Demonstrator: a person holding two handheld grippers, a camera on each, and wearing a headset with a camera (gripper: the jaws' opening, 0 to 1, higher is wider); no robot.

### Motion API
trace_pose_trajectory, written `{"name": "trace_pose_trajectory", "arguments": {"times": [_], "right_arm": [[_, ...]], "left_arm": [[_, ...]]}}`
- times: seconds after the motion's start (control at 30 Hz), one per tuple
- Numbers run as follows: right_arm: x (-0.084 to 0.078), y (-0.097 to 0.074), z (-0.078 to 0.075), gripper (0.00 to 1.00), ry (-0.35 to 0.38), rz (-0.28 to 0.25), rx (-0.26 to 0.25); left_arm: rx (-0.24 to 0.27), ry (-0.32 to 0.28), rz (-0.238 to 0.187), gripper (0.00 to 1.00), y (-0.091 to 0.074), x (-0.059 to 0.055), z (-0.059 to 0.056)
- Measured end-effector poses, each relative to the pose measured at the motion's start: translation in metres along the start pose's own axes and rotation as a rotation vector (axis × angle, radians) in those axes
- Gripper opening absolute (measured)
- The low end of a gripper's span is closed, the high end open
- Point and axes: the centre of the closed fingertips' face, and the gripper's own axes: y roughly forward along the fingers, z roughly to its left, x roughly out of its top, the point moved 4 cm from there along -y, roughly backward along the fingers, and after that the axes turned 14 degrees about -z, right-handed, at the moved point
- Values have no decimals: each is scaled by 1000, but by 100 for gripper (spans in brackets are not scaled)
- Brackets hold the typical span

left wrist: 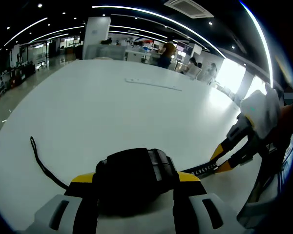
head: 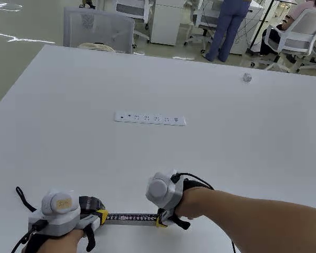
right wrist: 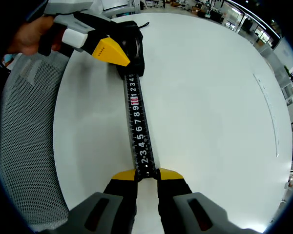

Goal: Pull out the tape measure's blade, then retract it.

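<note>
Stretching along the bottom of the head view, the tape measure's blade (head: 130, 216) is partly drawn out, its printed numbers facing up. The black case (left wrist: 136, 163) sits low and centre in the left gripper view, clamped between the yellow-tipped jaws of the left gripper (left wrist: 136, 179). The right gripper (right wrist: 146, 174) has its jaws almost closed, pinching the blade's tip at the bottom of its own view. A black wrist strap (left wrist: 41, 163) trails from the case toward the left of that frame. Beneath them spreads a white table (head: 147, 79). A white power strip (head: 150, 118) lies mid-frame, and a small pale lump (head: 247, 77), perhaps crumpled paper, sits at upper right.
</note>
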Motion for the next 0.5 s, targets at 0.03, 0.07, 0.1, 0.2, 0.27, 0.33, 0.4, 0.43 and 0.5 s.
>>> {"name": "trace_pose_trajectory", "arguments": {"times": [0.03, 0.07, 0.1, 0.2, 0.27, 0.33, 0.4, 0.43, 0.5], "right_arm": [[1, 0, 0, 15, -1, -2, 0], [1, 1, 0, 15, -1, -2, 0], [2, 1, 0, 15, -1, -3, 1], [3, 2, 0, 15, 0, -5, 2], [4, 2, 1, 15, 0, -7, 2], [4, 3, 0, 15, 1, -8, 3], [5, 3, 1, 15, 0, -9, 3], [6, 3, 0, 15, 1, -10, 3], [6, 4, 1, 15, 1, -11, 4]], "left_arm": [[0, 0, 0, 58, 0, 0, 0], [0, 0, 0, 58, 0, 0, 0], [0, -1, 0, 58, 0, 0, 0], [0, -1, 0, 58, 0, 0, 0], [-1, -2, -1, 58, 0, 0, 0], [-1, -2, -1, 58, 0, 0, 0], [-1, -3, -1, 58, 0, 0, 0], [-1, -3, -1, 58, 0, 0, 0], [-1, -4, -1, 58, 0, 0, 0]]}}
